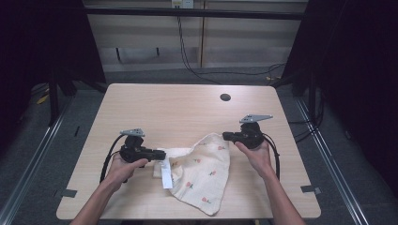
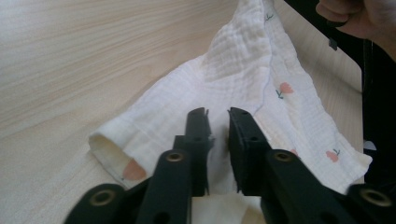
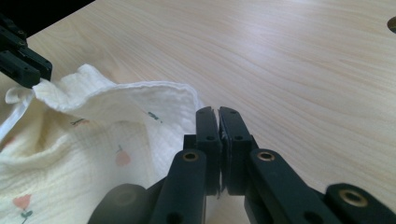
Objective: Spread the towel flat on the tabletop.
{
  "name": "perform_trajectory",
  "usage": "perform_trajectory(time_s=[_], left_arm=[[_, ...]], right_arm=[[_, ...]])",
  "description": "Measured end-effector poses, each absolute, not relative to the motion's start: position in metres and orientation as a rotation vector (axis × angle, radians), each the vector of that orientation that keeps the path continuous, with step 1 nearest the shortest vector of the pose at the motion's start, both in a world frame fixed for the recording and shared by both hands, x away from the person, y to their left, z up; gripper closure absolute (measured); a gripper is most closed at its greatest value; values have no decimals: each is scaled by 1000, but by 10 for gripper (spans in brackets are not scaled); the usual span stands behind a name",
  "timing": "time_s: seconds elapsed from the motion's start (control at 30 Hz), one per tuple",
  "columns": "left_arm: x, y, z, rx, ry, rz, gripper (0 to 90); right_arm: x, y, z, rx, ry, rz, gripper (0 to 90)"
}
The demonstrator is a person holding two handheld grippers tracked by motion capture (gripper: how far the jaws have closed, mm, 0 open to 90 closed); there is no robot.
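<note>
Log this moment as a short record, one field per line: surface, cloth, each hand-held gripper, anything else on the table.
surface: light wooden table
cloth: cream muslin cloth printed with small pink flowers, crumpled, lying at the table's near middle; a white strip hangs at its left edge
left hand-held gripper: jaws slightly apart, over the cloth's left edge; grip cannot be told
right hand-held gripper: jaws together at the cloth's upper right corner; whether fabric is pinched cannot be told
other: dark round hole in the tabletop toward the far side
</note>
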State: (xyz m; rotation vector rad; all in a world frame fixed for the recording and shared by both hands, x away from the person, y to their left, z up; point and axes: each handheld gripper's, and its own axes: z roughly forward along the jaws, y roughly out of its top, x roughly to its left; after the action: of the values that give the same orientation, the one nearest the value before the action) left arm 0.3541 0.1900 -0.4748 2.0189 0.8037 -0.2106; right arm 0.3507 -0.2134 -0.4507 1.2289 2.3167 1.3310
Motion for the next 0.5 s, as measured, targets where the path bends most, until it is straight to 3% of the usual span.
perform_trajectory(time_s=[0.2,0.27,0.5], left_arm=[[358,190,-477,2036,775,-201,900],[359,190,-475,2022,775,-197,900],[338,177,-476,2105,668,-215,728]], right_arm=[[357,-214,-456,1243,2310,1328,877],[359,-215,-456,1248,2307,1326,877],[365,-217,-461,1273,2317,1303,877]])
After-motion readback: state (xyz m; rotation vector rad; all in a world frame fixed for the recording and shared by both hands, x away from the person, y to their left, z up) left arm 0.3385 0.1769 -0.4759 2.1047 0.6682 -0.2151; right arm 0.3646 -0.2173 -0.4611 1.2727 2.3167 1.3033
